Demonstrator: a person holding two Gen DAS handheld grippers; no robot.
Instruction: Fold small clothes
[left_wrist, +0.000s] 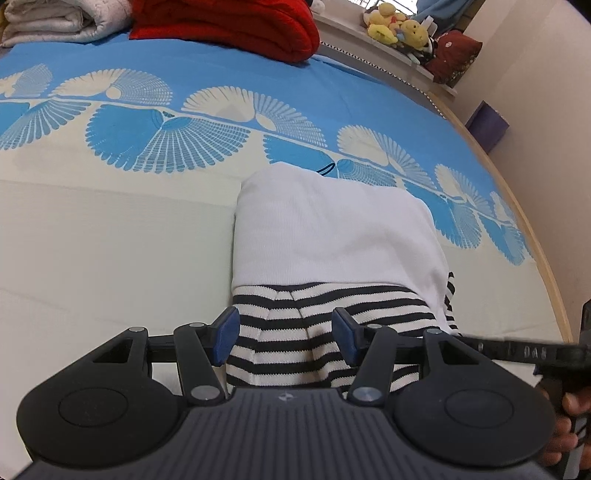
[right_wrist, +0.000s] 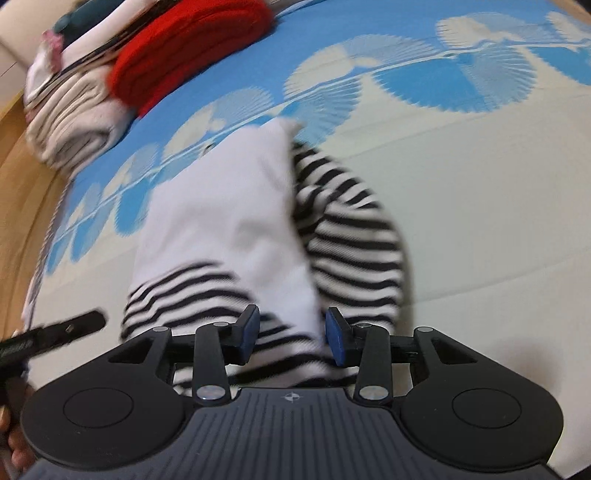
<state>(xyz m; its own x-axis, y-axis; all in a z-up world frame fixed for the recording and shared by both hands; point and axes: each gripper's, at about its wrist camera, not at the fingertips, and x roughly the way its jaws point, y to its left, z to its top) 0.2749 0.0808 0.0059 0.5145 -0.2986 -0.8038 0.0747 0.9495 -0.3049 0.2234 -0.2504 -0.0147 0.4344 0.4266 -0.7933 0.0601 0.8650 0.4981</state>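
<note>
Garment (left_wrist: 332, 236) hem lies between open left jaws; bedsheet (left_wrist: 110, 240) bare leftward.

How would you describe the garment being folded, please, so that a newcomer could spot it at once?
Start from the bed sheet, blue with fan motifs above and cream below. On the cream part, just ahead of the left gripper, lies the small garment, white with black-and-white stripes. The red blanket and pale quilt behind are plain.

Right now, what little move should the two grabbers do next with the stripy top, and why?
Probably close both on the hem. The left gripper and right gripper are open, each with pads either side of the top, which lies on the bed with its striped edge nearest them. Gripping there would let them lift that end for another fold.
</note>
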